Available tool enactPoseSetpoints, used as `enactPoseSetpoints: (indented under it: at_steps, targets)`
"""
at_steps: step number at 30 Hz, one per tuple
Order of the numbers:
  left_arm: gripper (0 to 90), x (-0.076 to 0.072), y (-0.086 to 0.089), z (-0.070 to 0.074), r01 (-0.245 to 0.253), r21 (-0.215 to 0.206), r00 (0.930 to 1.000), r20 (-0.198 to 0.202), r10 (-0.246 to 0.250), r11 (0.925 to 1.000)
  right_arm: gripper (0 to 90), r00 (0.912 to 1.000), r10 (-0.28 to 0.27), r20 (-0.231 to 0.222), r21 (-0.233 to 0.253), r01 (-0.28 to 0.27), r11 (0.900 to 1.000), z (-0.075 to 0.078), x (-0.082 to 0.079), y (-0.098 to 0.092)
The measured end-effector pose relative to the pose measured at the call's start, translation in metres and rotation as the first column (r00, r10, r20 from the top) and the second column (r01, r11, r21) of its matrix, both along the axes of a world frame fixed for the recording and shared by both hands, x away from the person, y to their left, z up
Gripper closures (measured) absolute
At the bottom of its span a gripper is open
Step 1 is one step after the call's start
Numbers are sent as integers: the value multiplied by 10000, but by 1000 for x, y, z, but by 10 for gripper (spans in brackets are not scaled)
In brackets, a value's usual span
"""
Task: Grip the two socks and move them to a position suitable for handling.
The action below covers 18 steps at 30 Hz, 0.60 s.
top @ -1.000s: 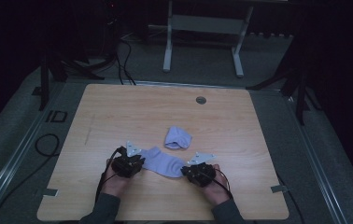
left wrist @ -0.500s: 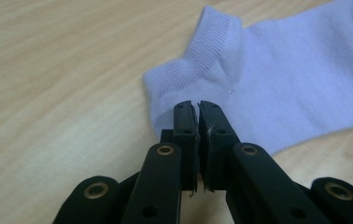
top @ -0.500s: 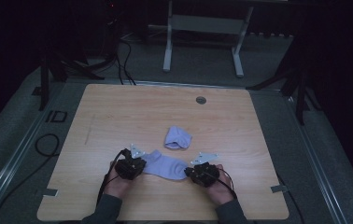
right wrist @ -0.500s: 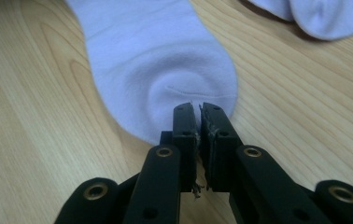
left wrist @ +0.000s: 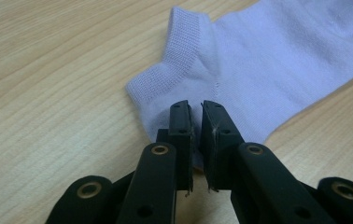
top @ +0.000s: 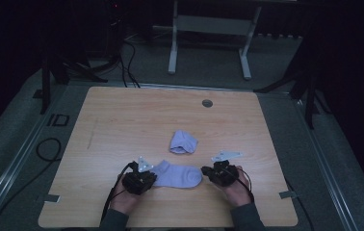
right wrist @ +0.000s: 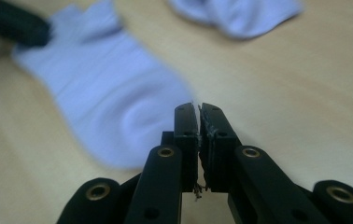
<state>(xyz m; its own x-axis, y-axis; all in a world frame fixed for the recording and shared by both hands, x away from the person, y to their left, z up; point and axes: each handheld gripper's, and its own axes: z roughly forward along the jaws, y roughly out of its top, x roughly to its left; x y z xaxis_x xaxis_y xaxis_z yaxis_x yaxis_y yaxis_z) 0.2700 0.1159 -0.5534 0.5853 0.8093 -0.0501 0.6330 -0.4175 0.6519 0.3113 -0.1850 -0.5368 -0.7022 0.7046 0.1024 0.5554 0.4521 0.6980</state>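
Both grippers have shifted toward the near edge since a second ago, and the flat sock [top: 177, 174] now lies stretched out straighter between them, a bit closer to the person. Left gripper [left wrist: 196, 122]: jaws nearly together with a thin slit between, heel edge of the sock at or under the tips; cannot tell if fabric is actually pinched. The sock's ribbed cuff [left wrist: 184, 51] sits just beyond the left jaws, body running off to the upper right of the left gripper view. Right gripper [right wrist: 198, 122]: jaws together, nothing between them, tips beside the toe end of the sock on bare wood, close to it but contact unclear, that view being blurred. In the right gripper view the far end of the flat sock meets the other gripper, a dark shape at top left. From the high view the left gripper [top: 141, 179] is at the sock's left end and the right gripper [top: 218, 172] at its right end, one hand [top: 123, 199] behind the left one and the other hand [top: 238, 191] behind the right one, dark sleeves at the bottom edge. A second sock [top: 183, 142], crumpled, lies farther from the person, apart from the flat one, near table middle. Wooden table [top: 122, 120] has a round grommet [top: 207, 103] near its far edge. Beyond it are a dim floor, cables and a metal stand [top: 209, 29].
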Motion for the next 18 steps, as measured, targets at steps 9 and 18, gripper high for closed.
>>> enactPoseSetpoints:
  at_steps: [9,18]
  targets:
    - [792,-3,-1,-1,20,-82,10000,-10,-21,10000,841,9946,-737,737,-633,784,9949,18,50,18]
    - [788,-4,-3,-1,9,-111,10000,55,-9,9999,744,9869,-1525,533,-1296,1582,9789,9,107,44]
